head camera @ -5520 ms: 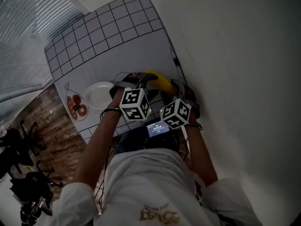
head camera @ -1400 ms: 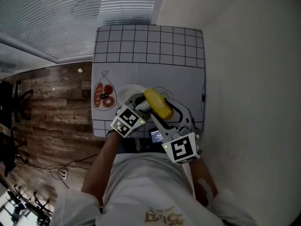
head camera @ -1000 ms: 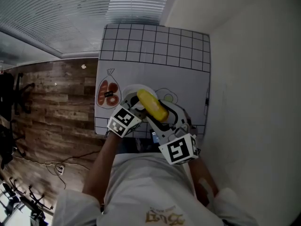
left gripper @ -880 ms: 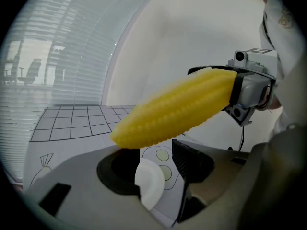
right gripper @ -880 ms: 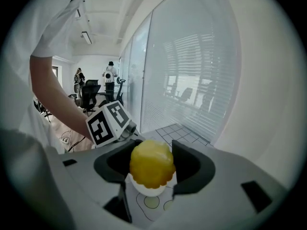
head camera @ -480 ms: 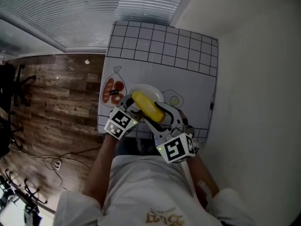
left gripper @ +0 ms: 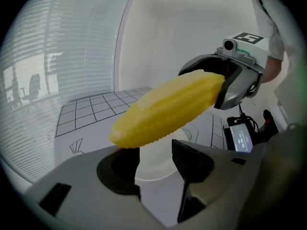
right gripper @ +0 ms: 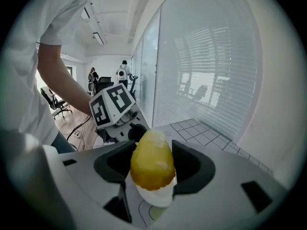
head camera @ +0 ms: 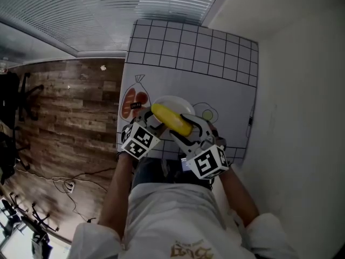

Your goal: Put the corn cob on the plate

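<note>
Gridded mat [head camera: 215, 53]; ribbed yellow corn cob [head camera: 171, 120]

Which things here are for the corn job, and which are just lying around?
For the job:
- corn cob, pinched in the right claw
- plate, below the corn
- left claw, open, by the corn's tip

Just lying about:
- checked mat with its drawings
- little screen
- cables on the wooden floor

Bench [head camera: 188, 58]: white, gridded at far end. White plate [head camera: 180, 101] sits just ahead of left tool [head camera: 152, 118] and right tool [head camera: 190, 130]. Bag drawing [head camera: 133, 102] left of them, egg drawing [head camera: 207, 114] right.
</note>
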`<action>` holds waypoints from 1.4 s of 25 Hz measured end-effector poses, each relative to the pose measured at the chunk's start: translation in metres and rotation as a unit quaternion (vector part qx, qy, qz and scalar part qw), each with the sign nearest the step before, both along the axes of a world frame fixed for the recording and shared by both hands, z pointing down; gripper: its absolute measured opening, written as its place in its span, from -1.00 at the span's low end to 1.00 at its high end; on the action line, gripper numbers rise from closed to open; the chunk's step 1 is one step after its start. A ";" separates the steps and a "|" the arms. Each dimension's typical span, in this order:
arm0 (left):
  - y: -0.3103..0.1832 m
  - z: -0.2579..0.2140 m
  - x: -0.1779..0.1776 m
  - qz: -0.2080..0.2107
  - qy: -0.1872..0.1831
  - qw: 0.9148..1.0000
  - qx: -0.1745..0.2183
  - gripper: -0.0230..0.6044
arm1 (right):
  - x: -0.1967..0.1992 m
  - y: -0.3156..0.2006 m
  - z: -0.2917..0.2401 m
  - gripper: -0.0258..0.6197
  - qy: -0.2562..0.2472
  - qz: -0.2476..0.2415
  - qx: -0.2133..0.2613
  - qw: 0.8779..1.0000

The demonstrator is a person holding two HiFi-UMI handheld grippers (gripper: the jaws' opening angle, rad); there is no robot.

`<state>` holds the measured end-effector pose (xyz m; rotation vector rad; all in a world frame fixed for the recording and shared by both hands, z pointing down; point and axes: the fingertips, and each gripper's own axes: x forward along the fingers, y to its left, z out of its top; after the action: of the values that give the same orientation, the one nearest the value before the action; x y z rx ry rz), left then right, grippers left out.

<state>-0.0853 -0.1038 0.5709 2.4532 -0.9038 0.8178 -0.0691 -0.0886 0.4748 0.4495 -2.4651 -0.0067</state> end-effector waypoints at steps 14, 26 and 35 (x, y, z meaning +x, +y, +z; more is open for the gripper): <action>0.003 0.033 -0.016 0.030 -0.103 0.994 -0.018 -0.23 | 0.006 -0.016 0.046 -0.15 0.019 -0.019 -0.016 1.000; 0.003 0.040 -0.021 0.029 -0.124 0.991 -0.026 -0.24 | 0.007 -0.018 0.060 -0.15 0.003 -0.027 -0.019 0.999; 0.003 0.040 -0.021 0.027 -0.129 0.991 -0.027 -0.24 | 0.013 -0.020 0.070 -0.15 -0.002 -0.036 -0.007 0.999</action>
<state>-0.1058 -0.1012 0.6108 2.3706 -0.8941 1.1831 -0.0559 -0.1087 0.5444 0.3542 -2.4829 -0.0177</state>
